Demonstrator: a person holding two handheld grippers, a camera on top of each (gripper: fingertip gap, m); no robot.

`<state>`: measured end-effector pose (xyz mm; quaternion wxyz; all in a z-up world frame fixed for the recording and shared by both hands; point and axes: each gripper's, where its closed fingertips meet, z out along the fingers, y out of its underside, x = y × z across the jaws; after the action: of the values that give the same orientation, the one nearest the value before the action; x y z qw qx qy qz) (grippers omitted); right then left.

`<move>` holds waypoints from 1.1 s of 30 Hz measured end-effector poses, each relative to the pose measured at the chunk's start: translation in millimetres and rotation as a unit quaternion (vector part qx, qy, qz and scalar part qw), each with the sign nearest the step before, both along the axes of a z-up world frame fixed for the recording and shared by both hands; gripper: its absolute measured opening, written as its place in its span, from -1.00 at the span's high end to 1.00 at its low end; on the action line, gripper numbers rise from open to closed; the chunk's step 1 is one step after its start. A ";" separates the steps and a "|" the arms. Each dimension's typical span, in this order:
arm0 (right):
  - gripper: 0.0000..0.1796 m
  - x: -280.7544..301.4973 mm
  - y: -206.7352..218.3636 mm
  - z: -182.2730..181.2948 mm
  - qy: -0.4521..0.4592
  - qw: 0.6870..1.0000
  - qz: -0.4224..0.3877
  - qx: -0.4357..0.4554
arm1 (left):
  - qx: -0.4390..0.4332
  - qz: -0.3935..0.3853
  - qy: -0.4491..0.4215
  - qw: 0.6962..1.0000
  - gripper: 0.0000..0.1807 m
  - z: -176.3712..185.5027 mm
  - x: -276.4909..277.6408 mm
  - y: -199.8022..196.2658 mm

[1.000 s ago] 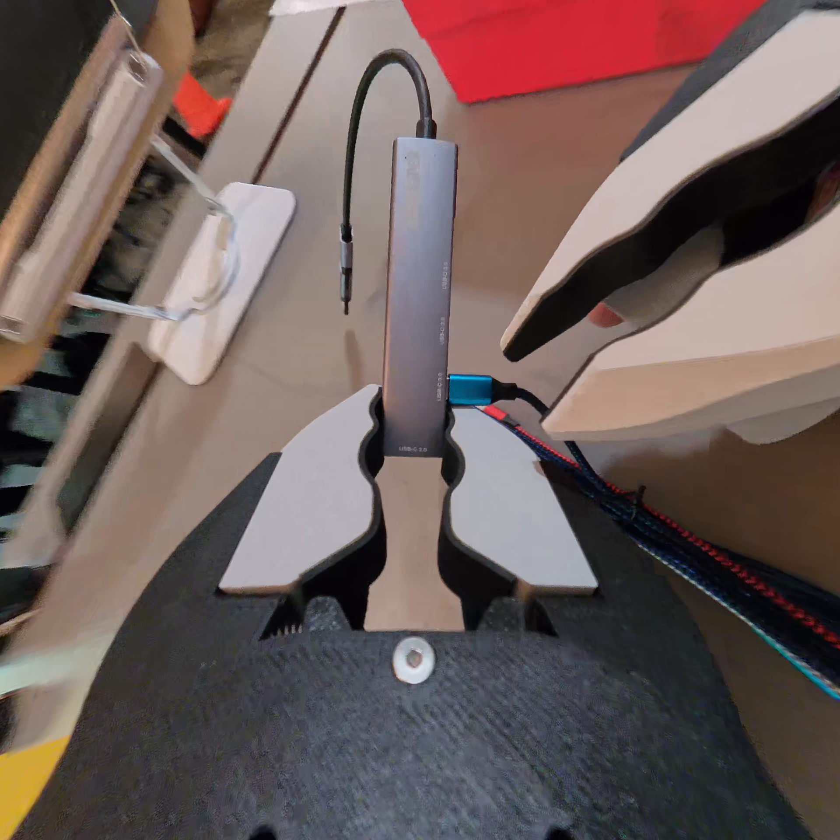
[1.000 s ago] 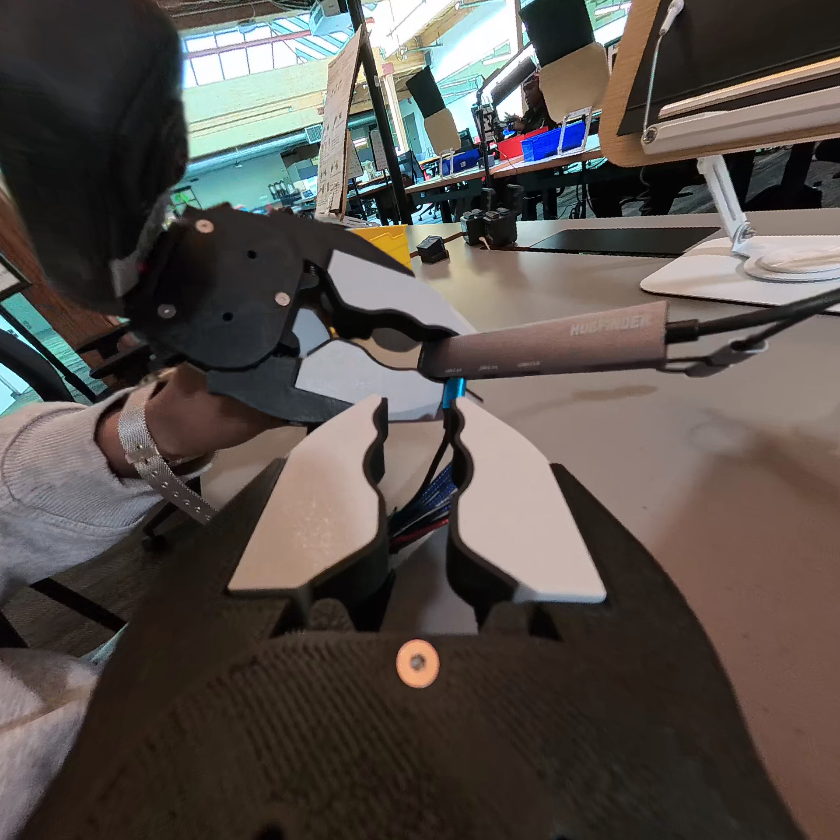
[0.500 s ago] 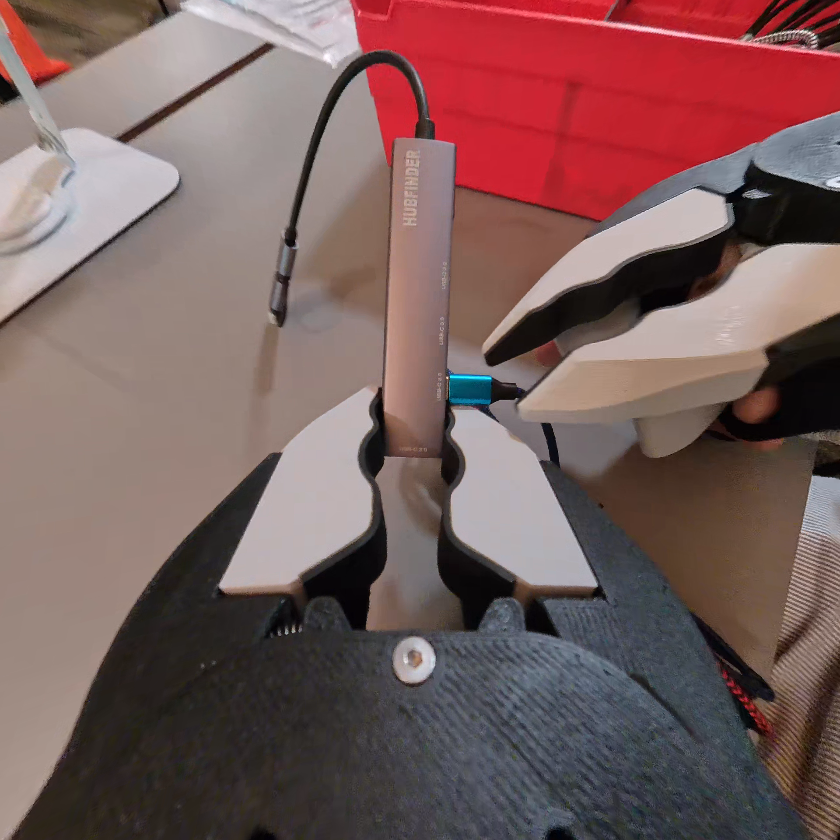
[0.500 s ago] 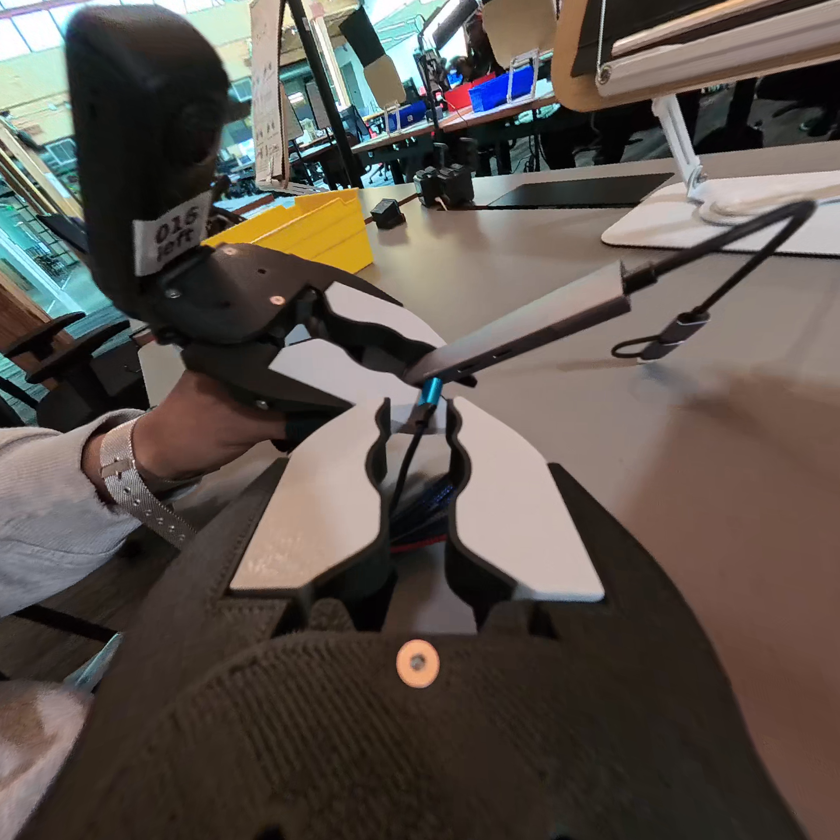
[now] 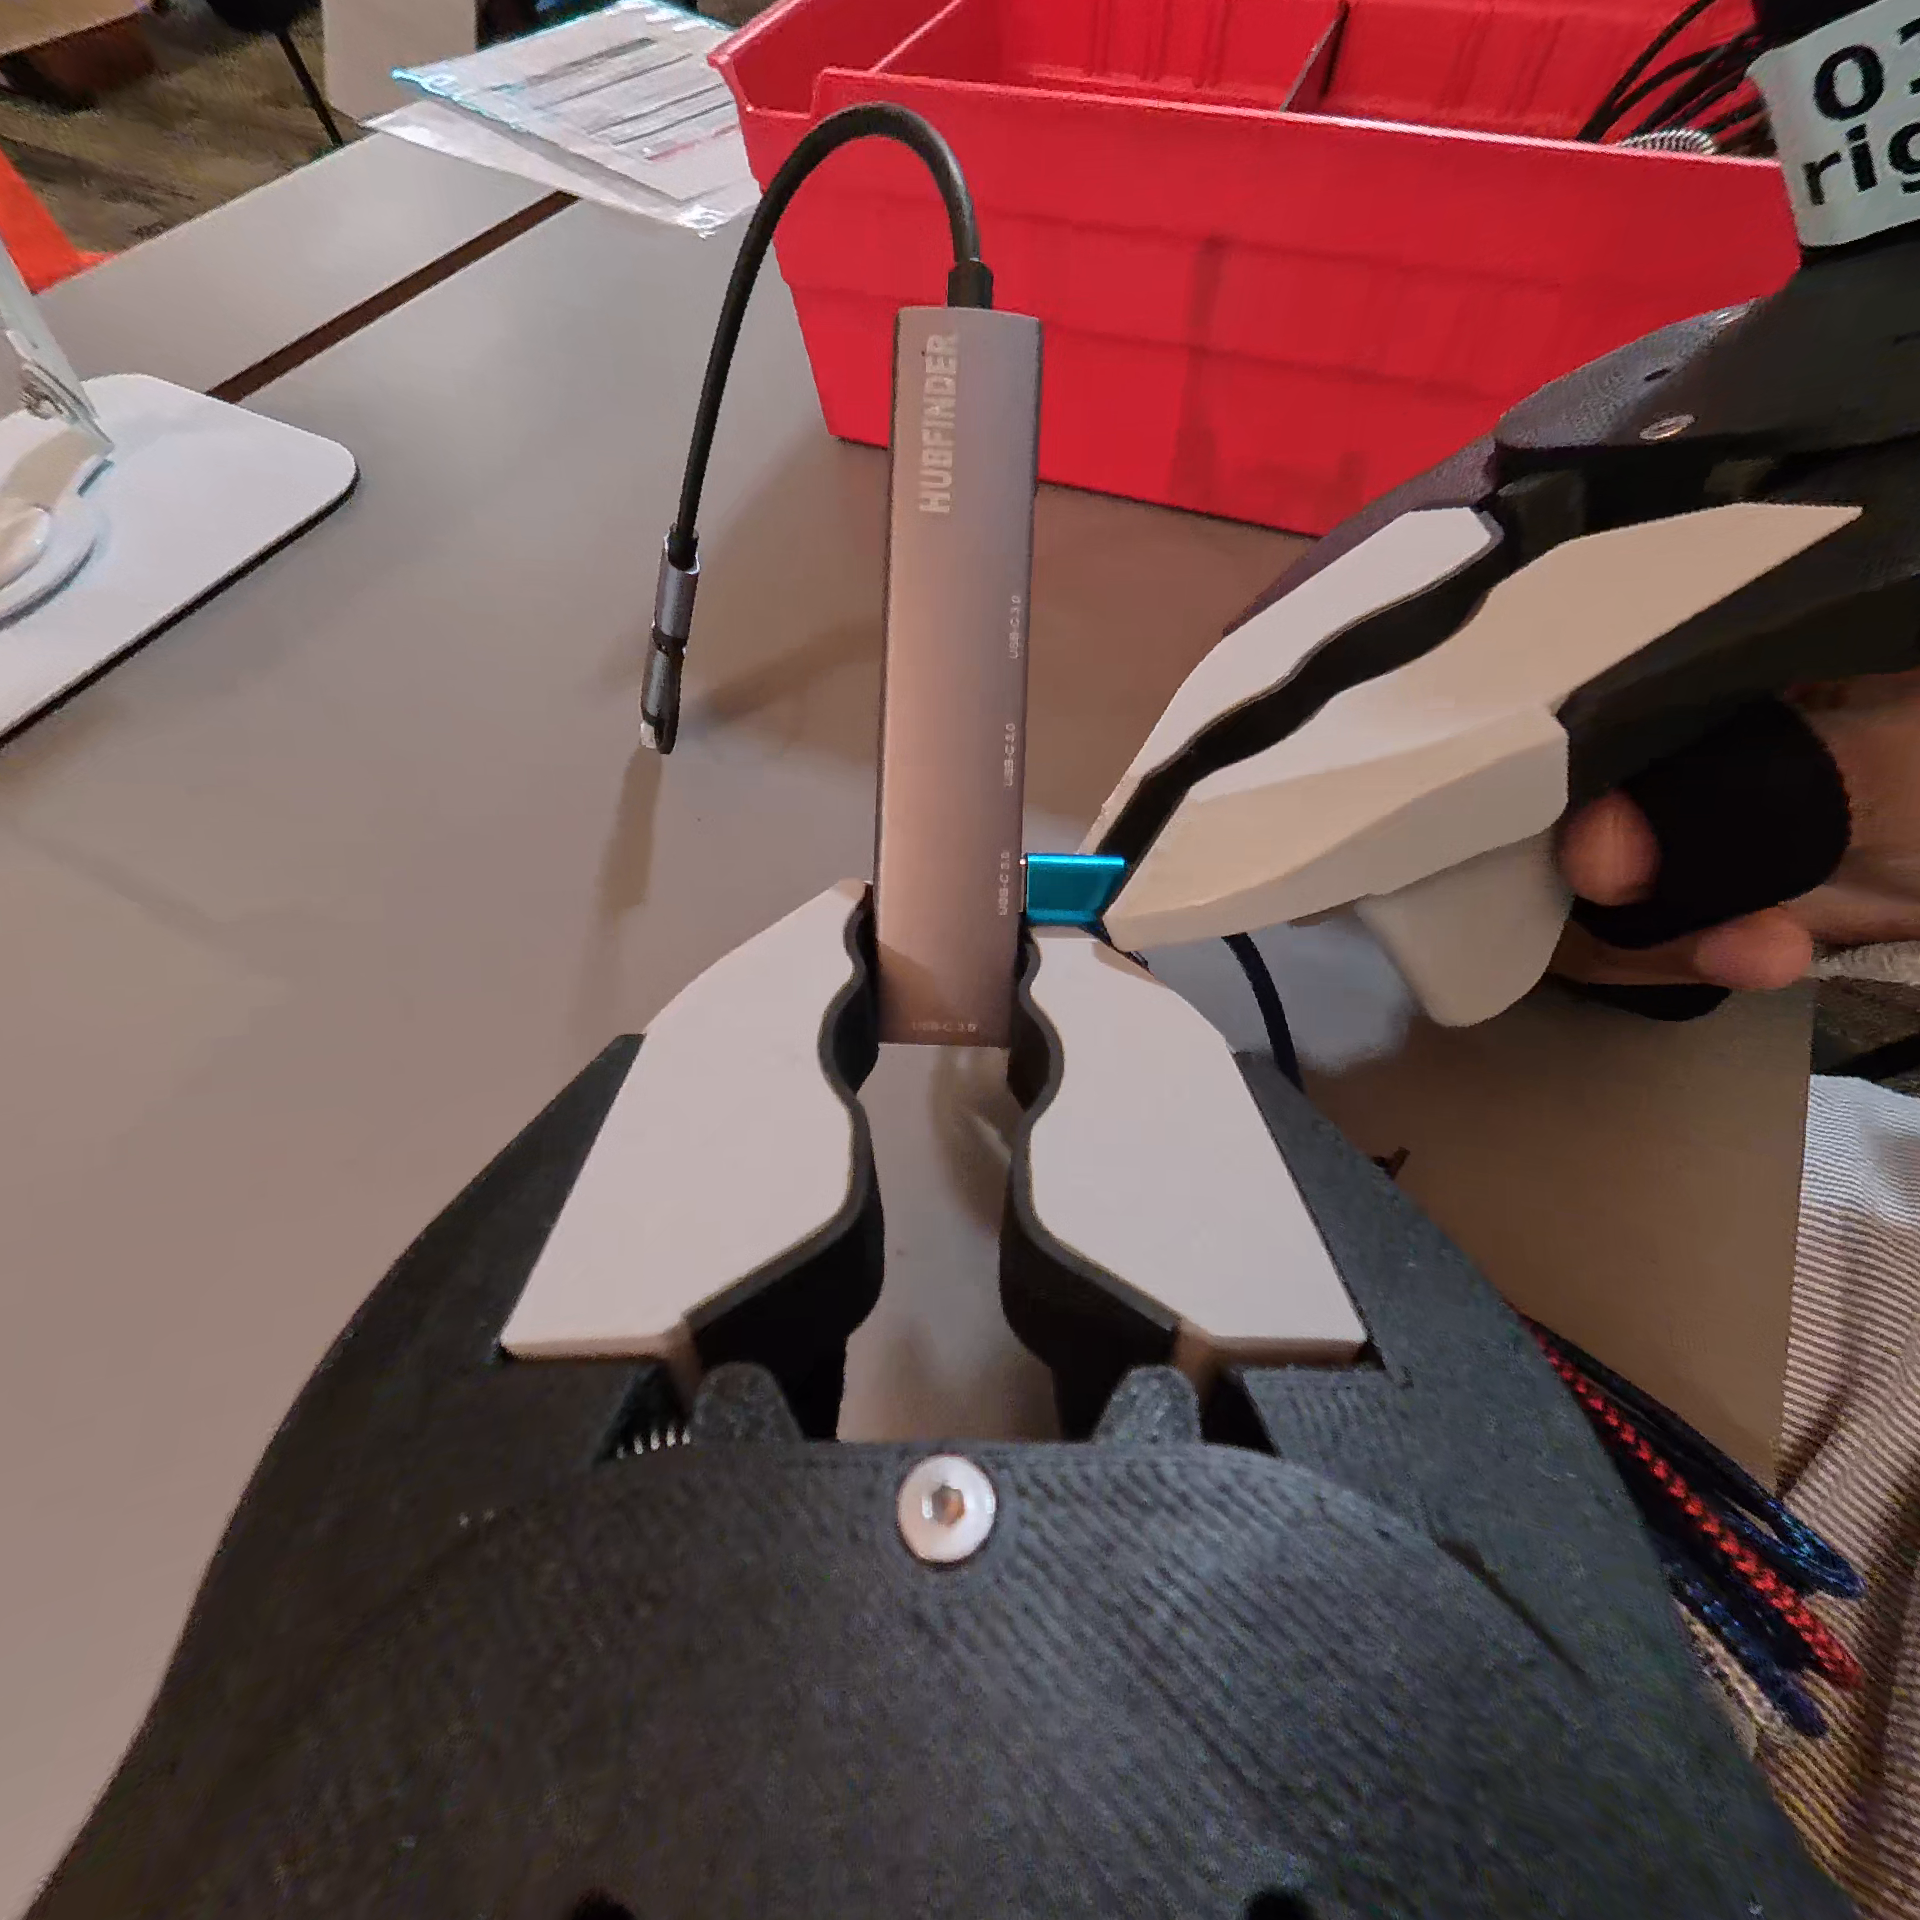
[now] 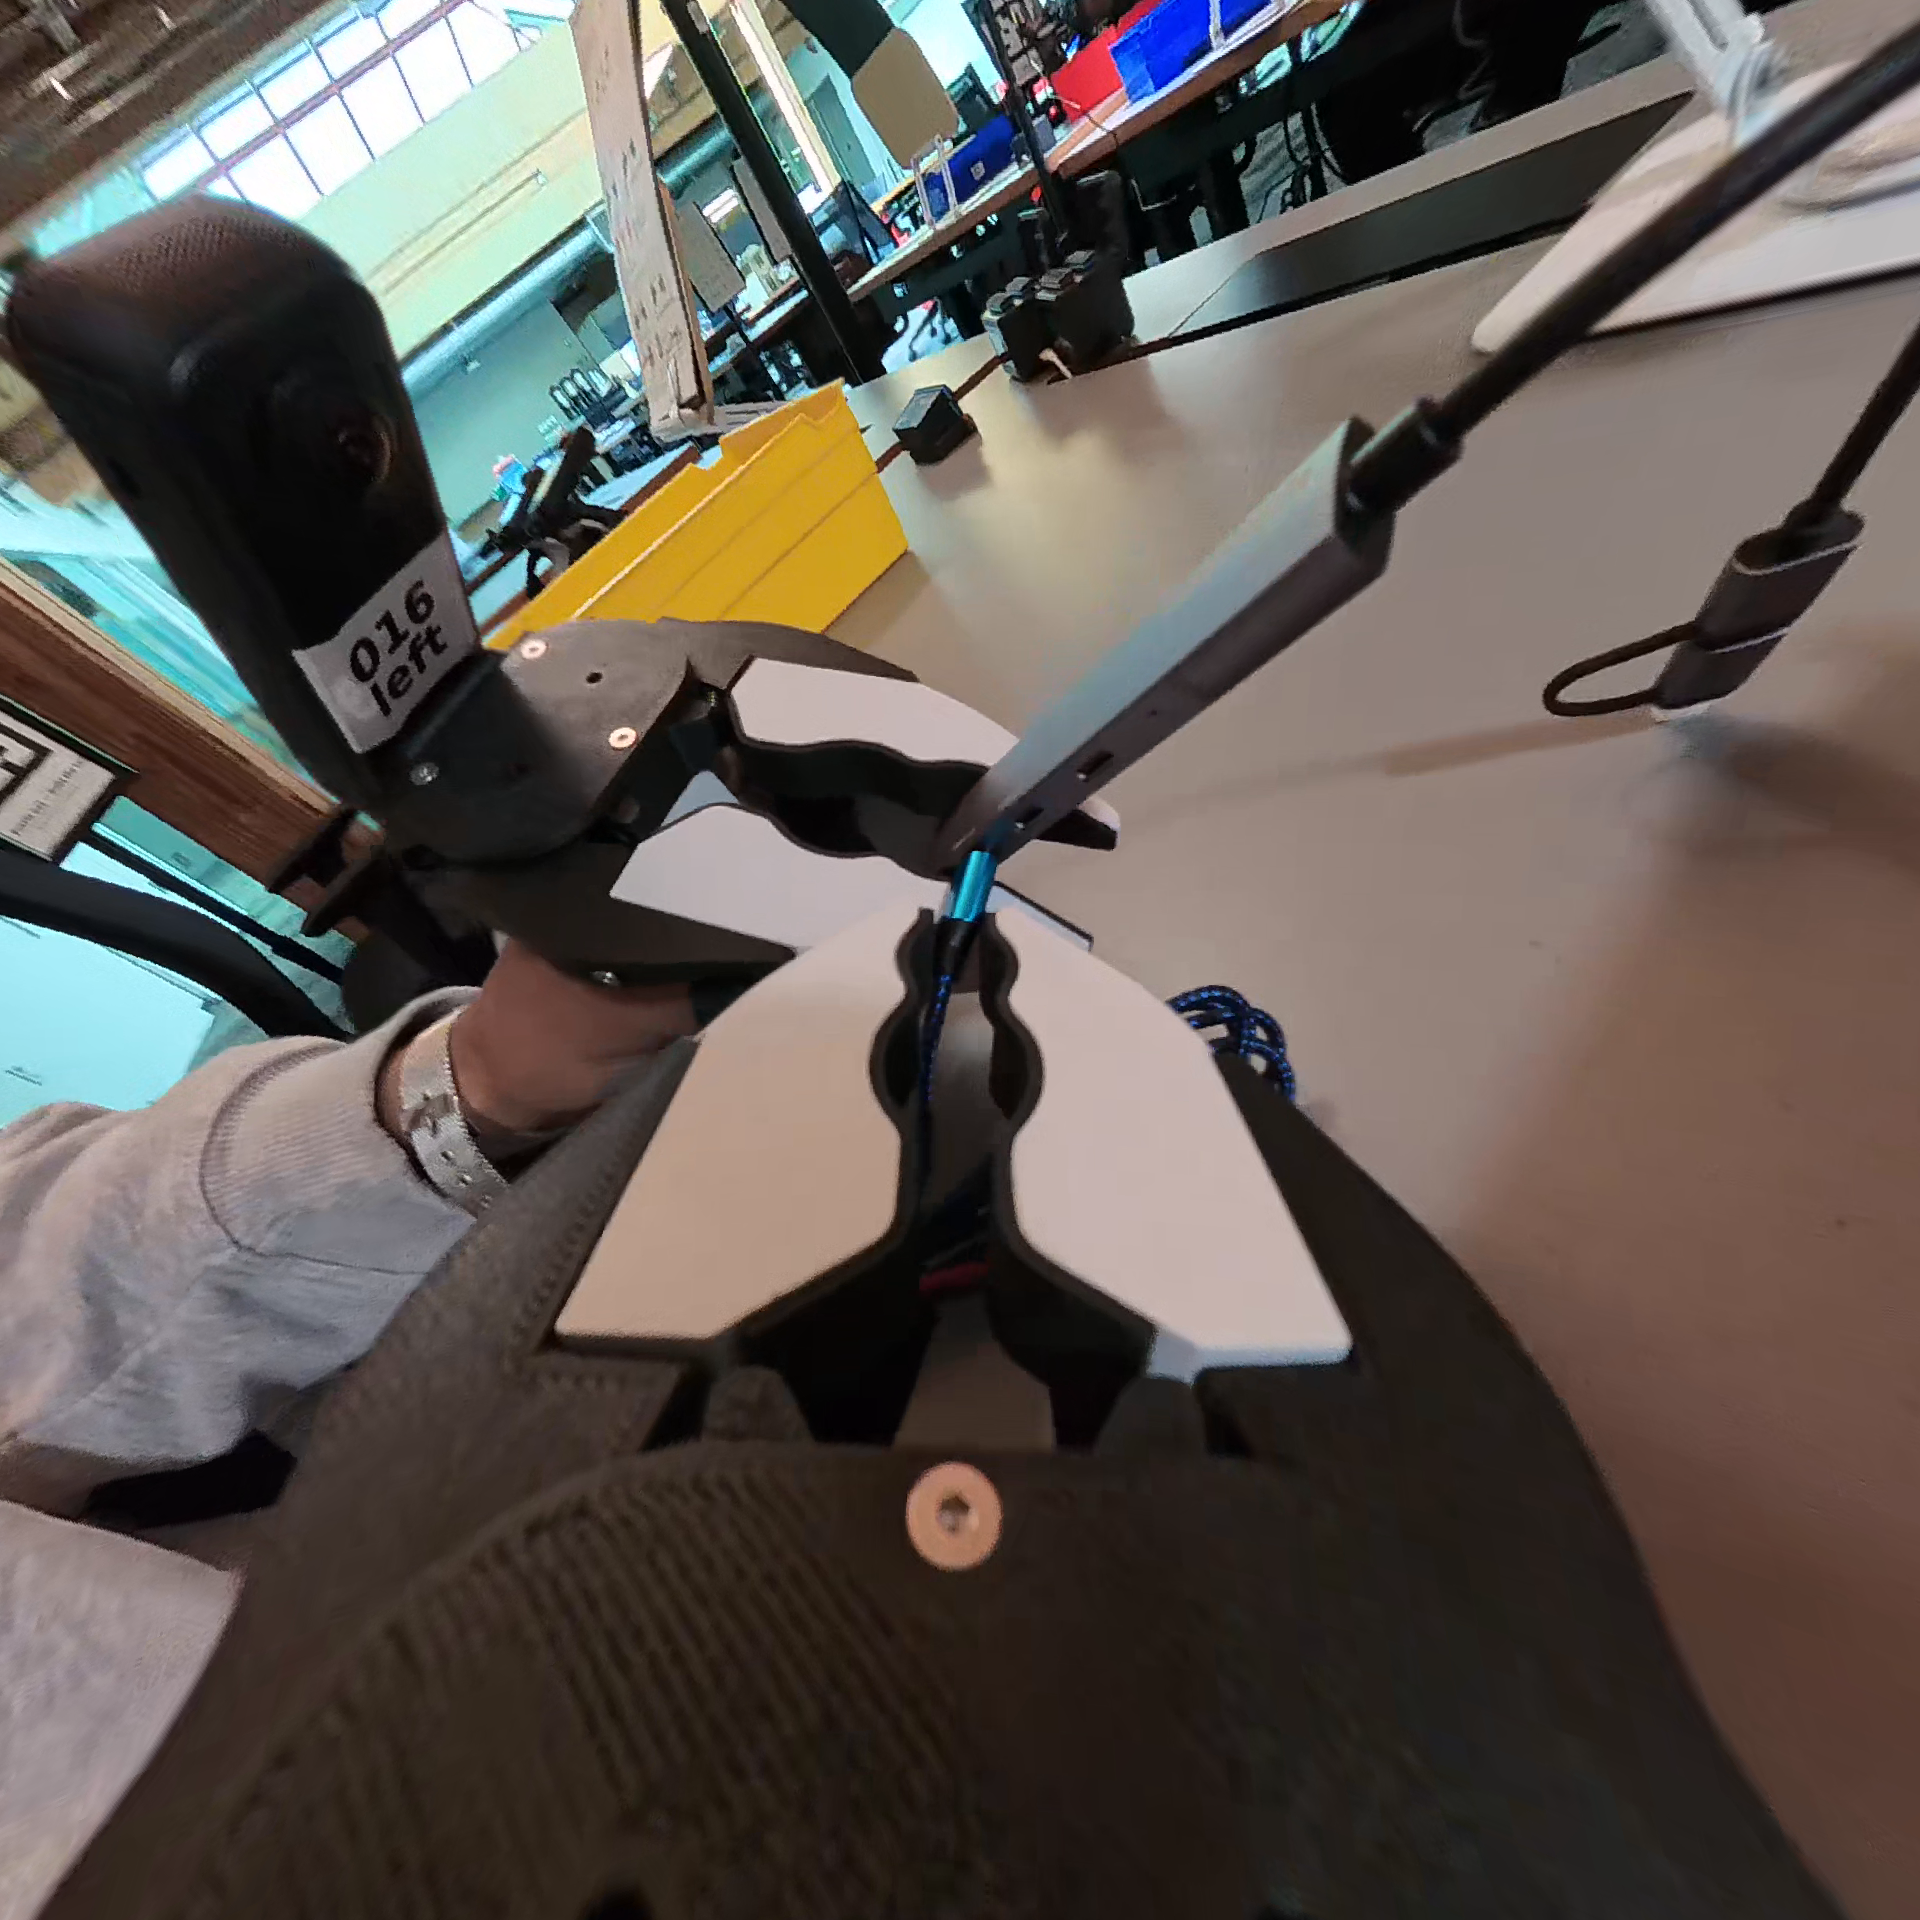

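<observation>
My left gripper (image 5: 945,935) is shut on the near end of a grey USB hub (image 5: 956,665), held above the table and pointing away. A blue plug (image 5: 1070,888) sits in the hub's side port next to my left fingers. My right gripper (image 6: 961,930) is shut on the dark boot and braided cable just behind the blue plug (image 6: 971,883); it also shows in the left wrist view (image 5: 1117,883), coming in from the right. In the right wrist view the hub (image 6: 1195,665) slants up to the right from the left gripper (image 6: 997,800).
The hub's own short black cable ends in a grey connector (image 5: 665,665) hanging just above the grey table (image 5: 364,883). A red bin (image 5: 1299,343) stands behind. A white stand base (image 5: 156,540) is at left. A yellow bin (image 6: 748,530) sits far left. Braided cables (image 5: 1714,1496) trail off the table edge. My two grippers' fingertips are within a few centimetres of each other.
My right gripper's fingers have closed from an open stance onto the cable behind the blue plug. Both views have swung, and the hub now tilts up more steeply.
</observation>
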<state>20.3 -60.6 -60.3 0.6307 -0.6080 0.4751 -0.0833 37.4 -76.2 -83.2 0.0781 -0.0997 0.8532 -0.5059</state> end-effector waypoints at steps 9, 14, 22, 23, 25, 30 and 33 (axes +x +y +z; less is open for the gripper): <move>0.90 -5.1 8.0 3.8 -0.069 0.991 0.004 -0.112 | 0.014 -0.023 0.039 0.999 0.75 -11.4 -7.3 0.4; 0.91 -5.6 7.4 7.4 -0.064 0.994 0.005 -0.083 | -0.001 -0.019 0.058 0.998 0.75 -8.4 -9.2 -0.5; 0.90 -6.3 7.2 8.9 -0.068 0.994 0.006 -0.081 | -0.019 -0.020 0.081 0.996 0.75 -7.0 -11.7 -2.2; 0.90 -6.6 7.3 9.2 -0.068 0.995 0.007 -0.078 | -0.021 -0.021 0.077 0.997 0.76 -6.3 -11.7 -2.2; 0.90 -6.8 7.4 9.7 -0.069 0.995 0.008 -0.074 | -0.024 -0.017 0.071 0.997 0.76 -5.3 -11.2 -2.3; 0.90 -7.2 7.6 10.4 -0.074 0.995 0.011 -0.069 | -0.030 -0.013 0.064 0.997 0.76 -4.0 -10.9 -2.6; 0.89 -7.3 7.9 11.3 -0.077 0.995 0.011 -0.066 | -0.033 -0.017 0.070 0.997 0.76 -3.7 -11.5 -2.9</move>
<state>13.0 -52.8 -49.0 0.6243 -0.6456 0.4119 -0.1540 25.9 -79.1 -86.9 0.0059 -0.1232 0.8409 -0.5269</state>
